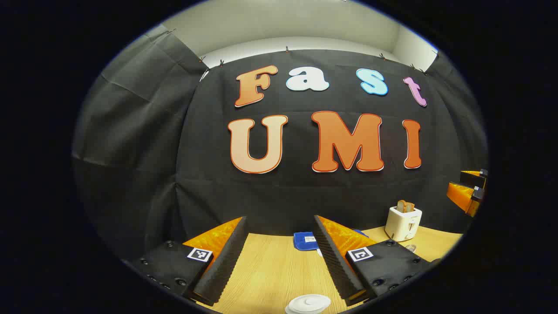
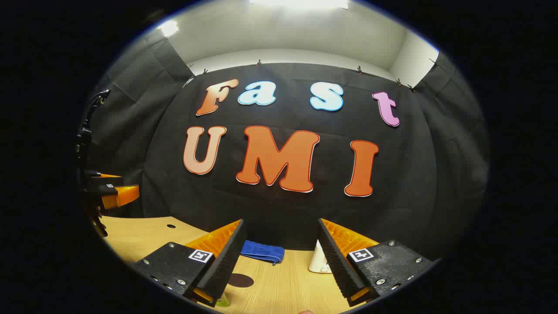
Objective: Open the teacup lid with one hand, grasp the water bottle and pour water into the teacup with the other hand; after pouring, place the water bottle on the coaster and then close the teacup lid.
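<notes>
The white teacup lid (image 1: 309, 303) sits on the wooden table (image 1: 270, 270) at the bottom edge of the left gripper view, just below and between the fingers. My left gripper (image 1: 280, 222) is open and holds nothing. In the right gripper view, my right gripper (image 2: 281, 224) is also open and empty. A dark round coaster (image 2: 239, 280) lies on the table (image 2: 287, 288) beside its left finger. A small greenish thing (image 2: 222, 300) peeks out under that finger; I cannot tell what it is. Each gripper appears far off in the other's view: the right gripper (image 1: 468, 192), the left gripper (image 2: 115, 194).
A white toaster (image 1: 403, 222) with a slice of bread stands at the back right. A folded blue cloth (image 1: 305, 240) (image 2: 261, 252) lies by the black wall. A white object (image 2: 318, 261) is half hidden behind the right finger. A small hole (image 2: 171, 226) marks the tabletop.
</notes>
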The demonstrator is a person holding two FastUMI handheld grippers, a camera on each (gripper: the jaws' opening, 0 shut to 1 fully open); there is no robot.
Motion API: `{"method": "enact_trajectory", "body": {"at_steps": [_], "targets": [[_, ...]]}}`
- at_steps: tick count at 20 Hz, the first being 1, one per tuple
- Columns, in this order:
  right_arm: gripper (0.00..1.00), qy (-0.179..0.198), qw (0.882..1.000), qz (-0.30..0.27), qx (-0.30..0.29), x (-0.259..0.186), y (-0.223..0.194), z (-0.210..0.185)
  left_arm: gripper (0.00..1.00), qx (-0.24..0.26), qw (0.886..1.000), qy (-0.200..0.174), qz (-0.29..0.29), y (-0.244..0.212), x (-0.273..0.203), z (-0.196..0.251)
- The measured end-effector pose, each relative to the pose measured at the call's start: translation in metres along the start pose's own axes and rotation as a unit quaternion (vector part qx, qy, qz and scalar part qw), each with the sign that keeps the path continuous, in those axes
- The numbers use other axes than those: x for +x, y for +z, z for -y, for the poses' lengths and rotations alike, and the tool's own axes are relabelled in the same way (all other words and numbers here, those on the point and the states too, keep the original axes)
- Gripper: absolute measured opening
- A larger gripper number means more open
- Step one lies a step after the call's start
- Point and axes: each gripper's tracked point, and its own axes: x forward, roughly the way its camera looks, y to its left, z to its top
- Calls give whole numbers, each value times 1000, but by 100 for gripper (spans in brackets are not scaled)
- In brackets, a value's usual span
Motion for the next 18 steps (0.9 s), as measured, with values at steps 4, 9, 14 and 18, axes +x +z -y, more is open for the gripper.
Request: {"method": "enact_trajectory", "body": {"at_steps": [4, 9, 14, 18], "targets": [[97, 5, 1000, 6, 1, -1, 2, -2, 97, 1, 1000, -1, -1, -1, 0, 0], [97, 15, 1000, -3, -5, 0, -5, -9, 96, 1, 1000, -1, -4, -3, 0, 0], [97, 13, 1000, -2, -1, 2, -5, -6, 97, 4, 1000, -4, -4, -2, 1, 1], [97, 10, 1000, 2, 6, 2, -1, -4, 96, 8, 1000, 1, -1, 0, 1, -1]]}}
